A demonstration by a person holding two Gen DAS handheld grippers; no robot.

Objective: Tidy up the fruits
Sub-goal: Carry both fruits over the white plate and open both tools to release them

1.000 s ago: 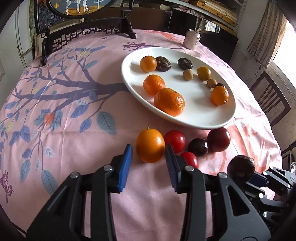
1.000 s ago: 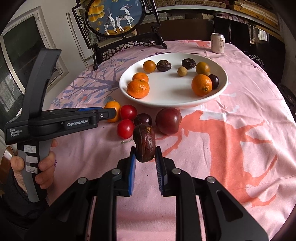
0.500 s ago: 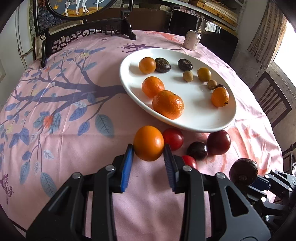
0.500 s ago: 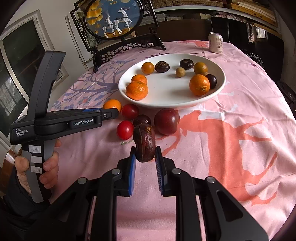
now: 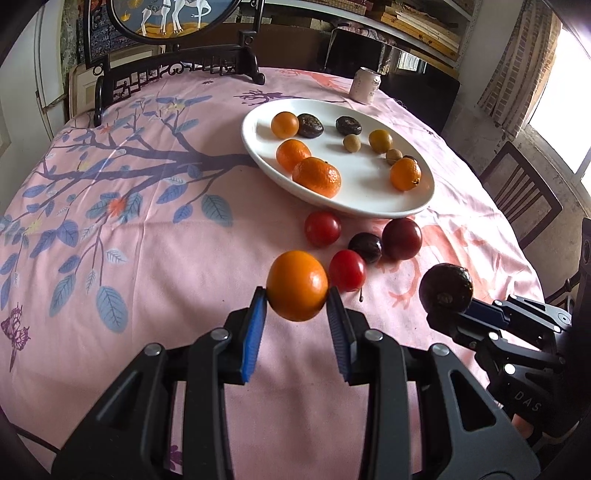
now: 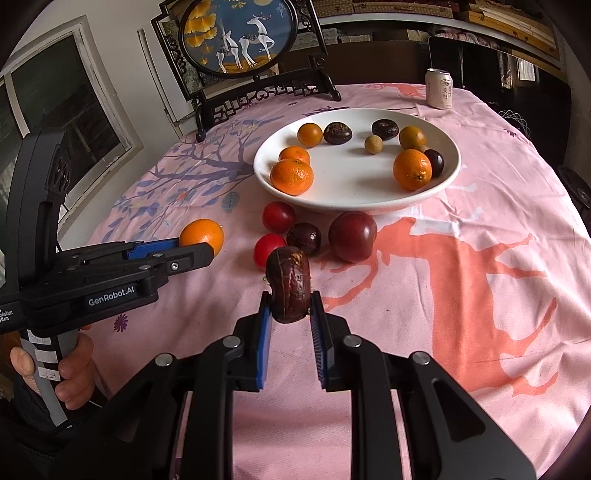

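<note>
- The left gripper (image 5: 297, 306) pinched a smooth orange fruit (image 5: 297, 285) between its blue pads, holding it just above the pink tablecloth (image 5: 155, 258); its jaws had just finished closing onto the fruit.
- The right gripper (image 6: 291, 314) was pressed tight on a wrinkled dark brown fruit (image 6: 290, 290), held upright between its pads at the near side of the table.
- A white oval plate (image 6: 354, 199) sat toward the far middle of the table. It held three oranges on its left side, another orange (image 6: 412, 169) on its right, two wrinkled dark fruits at the far side, and a few small yellowish and dark round fruits.
- Four fruits lay on the cloth just near the plate's front edge: two red tomatoes (image 6: 277, 217), a small dark purple fruit (image 6: 303, 238) between them and a larger dark red plum (image 6: 352, 236) to the right.
- A person's hand (image 6: 70, 373) gripped the handle of the left tool at the near left.
- A drink can (image 6: 438, 88) stood at the far right of the table, and a round framed deer picture (image 6: 240, 35) on a carved dark stand stood at the far left.
</note>
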